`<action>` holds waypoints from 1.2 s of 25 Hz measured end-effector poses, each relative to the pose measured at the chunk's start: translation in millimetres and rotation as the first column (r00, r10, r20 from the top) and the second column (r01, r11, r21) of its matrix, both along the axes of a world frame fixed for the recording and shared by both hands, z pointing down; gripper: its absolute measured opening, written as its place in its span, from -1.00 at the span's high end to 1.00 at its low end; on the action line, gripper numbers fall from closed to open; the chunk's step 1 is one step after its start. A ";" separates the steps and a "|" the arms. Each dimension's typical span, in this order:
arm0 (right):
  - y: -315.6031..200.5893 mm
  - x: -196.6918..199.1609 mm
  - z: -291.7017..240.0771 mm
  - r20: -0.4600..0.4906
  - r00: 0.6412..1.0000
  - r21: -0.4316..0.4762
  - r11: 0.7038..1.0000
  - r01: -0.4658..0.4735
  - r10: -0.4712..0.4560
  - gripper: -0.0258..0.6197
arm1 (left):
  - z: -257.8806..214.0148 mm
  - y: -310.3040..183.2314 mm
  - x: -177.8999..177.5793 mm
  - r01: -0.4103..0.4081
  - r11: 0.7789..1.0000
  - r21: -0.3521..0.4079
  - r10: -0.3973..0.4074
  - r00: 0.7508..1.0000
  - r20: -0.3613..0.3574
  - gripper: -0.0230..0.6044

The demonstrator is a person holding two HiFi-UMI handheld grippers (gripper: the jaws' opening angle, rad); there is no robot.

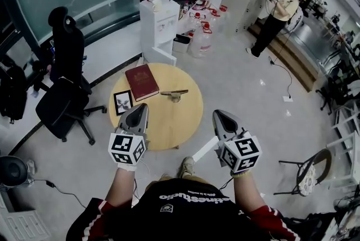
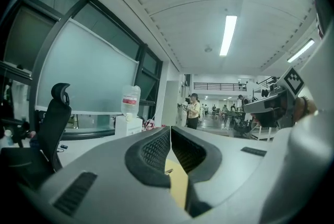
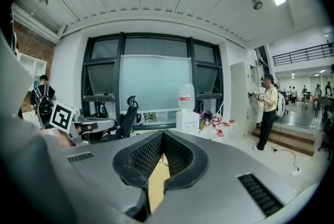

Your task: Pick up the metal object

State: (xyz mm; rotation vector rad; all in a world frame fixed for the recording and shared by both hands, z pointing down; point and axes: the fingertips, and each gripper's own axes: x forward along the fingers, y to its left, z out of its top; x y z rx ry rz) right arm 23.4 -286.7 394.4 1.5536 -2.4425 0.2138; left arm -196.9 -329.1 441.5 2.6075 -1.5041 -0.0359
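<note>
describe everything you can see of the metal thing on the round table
The metal object is small, slim and elongated, dull silvery-brown with a slight shine. It lies flat on the round wooden table, toward the far side, with a short part jutting from its middle. One end sits right beside the red book; whether they touch is unclear. Nothing grips it.
</note>
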 end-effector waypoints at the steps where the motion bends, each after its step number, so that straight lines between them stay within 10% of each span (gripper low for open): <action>1: -1.2 -2.8 0.0 0.004 1.000 0.002 1.000 0.007 -0.007 0.83 | -0.3 -1.3 -1.3 0.002 1.000 0.001 -0.002 1.000 -0.004 0.85; 30: -44.2 2.2 11.4 0.034 0.997 0.002 0.997 0.076 -0.076 0.83 | 14.7 -54.2 71.8 -0.167 0.985 0.040 0.159 0.975 0.152 0.53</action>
